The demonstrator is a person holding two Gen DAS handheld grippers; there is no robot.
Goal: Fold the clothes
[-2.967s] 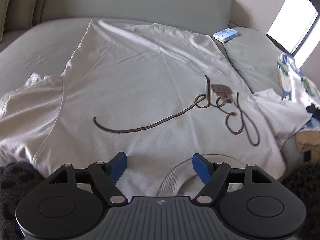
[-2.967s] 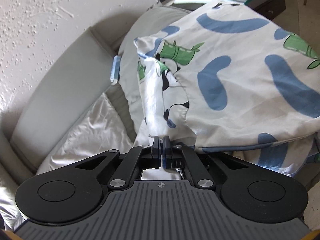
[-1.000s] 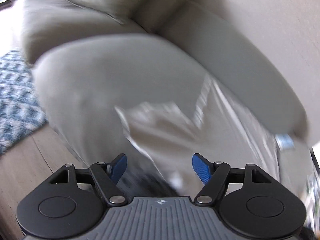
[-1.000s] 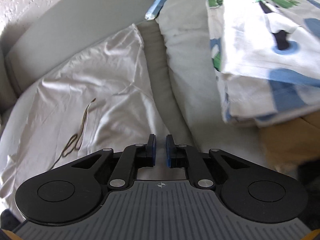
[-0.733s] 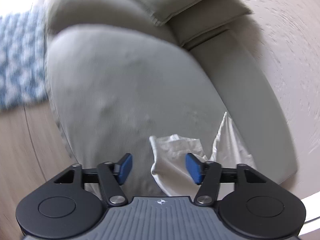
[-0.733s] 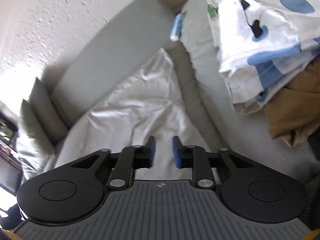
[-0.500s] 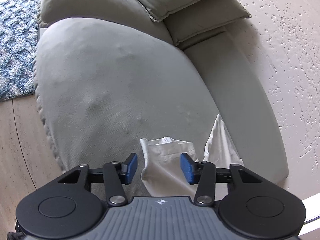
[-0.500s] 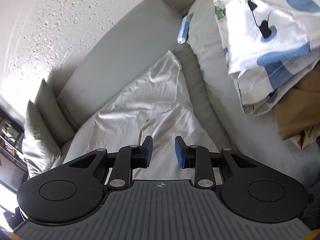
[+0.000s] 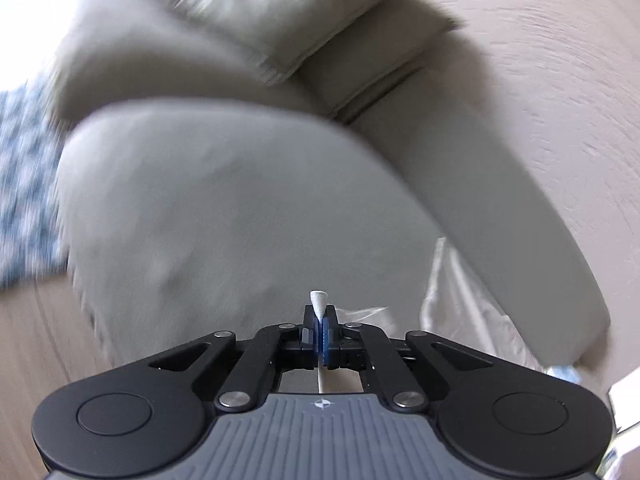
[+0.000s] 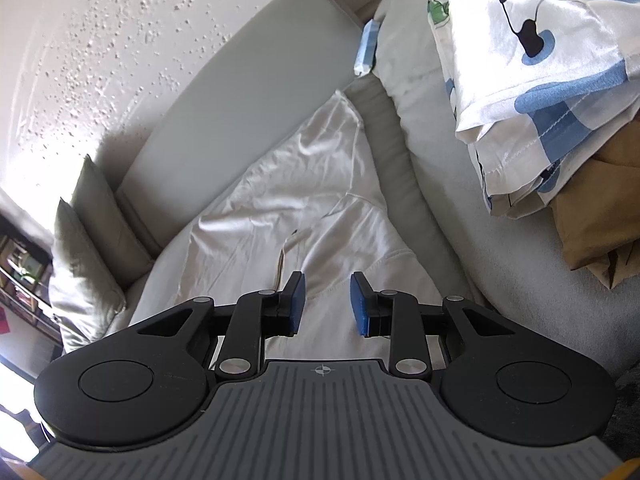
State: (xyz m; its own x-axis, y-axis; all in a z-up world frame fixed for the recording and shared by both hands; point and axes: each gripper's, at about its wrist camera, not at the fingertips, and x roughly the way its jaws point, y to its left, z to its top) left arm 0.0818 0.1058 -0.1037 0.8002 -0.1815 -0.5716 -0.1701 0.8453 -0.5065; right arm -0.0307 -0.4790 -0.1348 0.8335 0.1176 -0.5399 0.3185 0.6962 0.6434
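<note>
left gripper [image 9: 321, 330] pinches the white shirt's [image 10: 304, 216] edge; right gripper [image 10: 326, 304] hovers released over it.

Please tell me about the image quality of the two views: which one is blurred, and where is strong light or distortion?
Left wrist view: the sofa and wall are smeared by motion blur, while the left gripper, shut on a bit of white cloth, stays sharp. Right wrist view: sharp; fisheye bends the sofa back; sunlight glares on the white shirt and patterned sheet.

Left claw [image 9: 321, 330] has clamped the shirt sleeve [image 9: 319, 303].
</note>
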